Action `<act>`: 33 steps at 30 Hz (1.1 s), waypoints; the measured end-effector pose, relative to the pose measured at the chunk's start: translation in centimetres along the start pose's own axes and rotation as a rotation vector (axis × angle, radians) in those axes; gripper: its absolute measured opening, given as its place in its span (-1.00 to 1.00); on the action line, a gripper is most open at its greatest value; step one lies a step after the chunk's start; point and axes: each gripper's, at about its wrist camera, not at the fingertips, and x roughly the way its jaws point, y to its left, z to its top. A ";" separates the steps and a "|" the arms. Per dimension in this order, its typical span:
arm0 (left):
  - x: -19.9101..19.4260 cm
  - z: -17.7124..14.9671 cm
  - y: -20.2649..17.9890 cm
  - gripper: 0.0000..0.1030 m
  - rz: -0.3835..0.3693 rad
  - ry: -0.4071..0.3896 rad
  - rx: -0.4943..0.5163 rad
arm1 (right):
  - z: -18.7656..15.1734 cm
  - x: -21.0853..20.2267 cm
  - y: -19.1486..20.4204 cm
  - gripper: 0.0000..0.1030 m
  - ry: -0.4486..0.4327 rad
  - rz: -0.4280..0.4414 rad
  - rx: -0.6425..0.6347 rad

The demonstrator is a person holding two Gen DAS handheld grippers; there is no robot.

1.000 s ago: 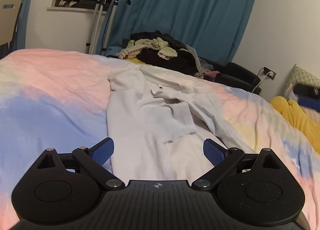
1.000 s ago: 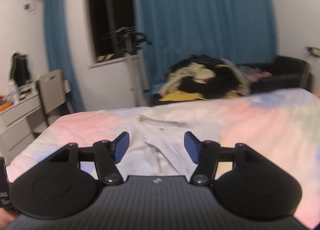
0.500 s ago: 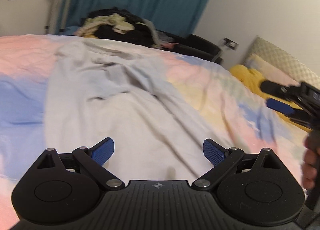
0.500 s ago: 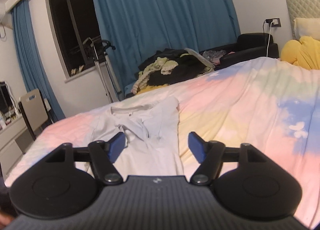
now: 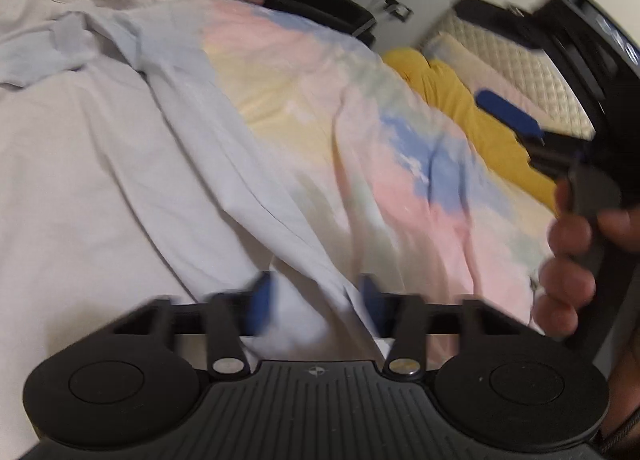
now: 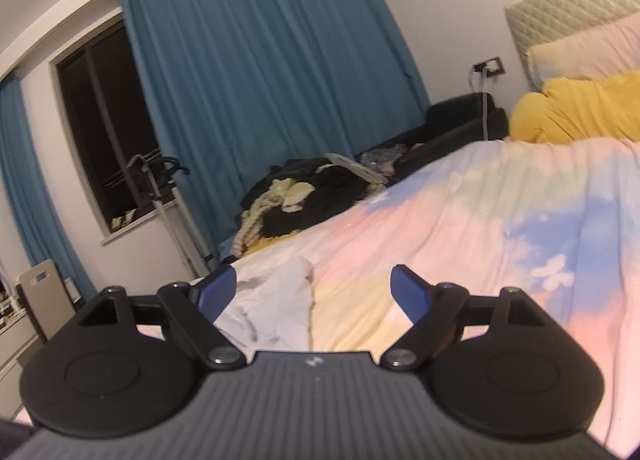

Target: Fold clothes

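A white garment (image 5: pixel 120 180) lies spread on the pastel bedspread (image 5: pixel 400 180), its collar at the far end. My left gripper (image 5: pixel 314 296) is low over the garment's near right hem, which lies between the blurred, half-narrowed blue fingers; the jaws still stand apart. In the right wrist view my right gripper (image 6: pixel 312 288) is open above the bedspread (image 6: pixel 480 244), with nothing between its fingers, and the garment (image 6: pixel 276 300) shows just beyond its left finger. The left wrist view catches a hand (image 5: pixel 568 244) holding the right gripper, one blue fingertip (image 5: pixel 506 112) showing.
A heap of dark and cream clothes (image 6: pixel 304 196) sits beyond the bed's far edge, before a blue curtain (image 6: pixel 260 80). A yellow garment (image 6: pixel 580 108) lies near the pillows and quilted headboard (image 5: pixel 520 60). A black sofa (image 6: pixel 460 116) and a chair (image 6: pixel 40 300) stand around the bed.
My left gripper dropped to the garment's near right hem and its fingers narrowed around the cloth. My right gripper swung right over the bedspread and opened wider.
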 end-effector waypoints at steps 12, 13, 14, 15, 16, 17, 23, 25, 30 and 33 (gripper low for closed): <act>-6.2 1.1 5.7 -0.92 0.062 0.058 -0.117 | -0.7 2.0 -0.1 0.65 0.076 0.003 0.015; -5.8 0.6 6.5 -0.91 0.093 0.070 -0.131 | -0.9 2.3 0.1 0.65 0.096 0.009 0.009; -5.6 0.1 7.2 -0.90 0.113 0.080 -0.144 | -1.2 2.7 0.3 0.65 0.118 0.016 0.002; -5.5 -0.1 7.7 -0.86 0.128 0.081 -0.151 | -1.4 3.0 0.5 0.65 0.143 0.026 -0.006; -5.6 -0.2 8.0 -0.81 0.134 0.078 -0.153 | -1.7 3.2 0.7 0.65 0.167 0.037 -0.014; -6.0 0.0 7.9 -0.73 0.131 0.077 -0.151 | -2.1 3.4 1.0 0.65 0.195 0.049 -0.022; -12.9 0.6 7.8 0.47 0.163 -0.023 -0.090 | -4.0 4.5 1.7 0.63 0.385 0.119 -0.003; -15.5 0.2 9.2 0.53 0.257 -0.032 -0.115 | -4.5 4.8 1.5 0.50 0.435 0.103 0.017; -19.9 -2.5 15.0 0.54 0.509 0.007 -0.309 | -6.0 5.3 2.2 0.48 0.576 0.081 0.036; -20.2 -3.4 17.2 0.54 0.446 0.053 -0.427 | -7.0 5.1 3.1 0.48 0.657 0.073 0.018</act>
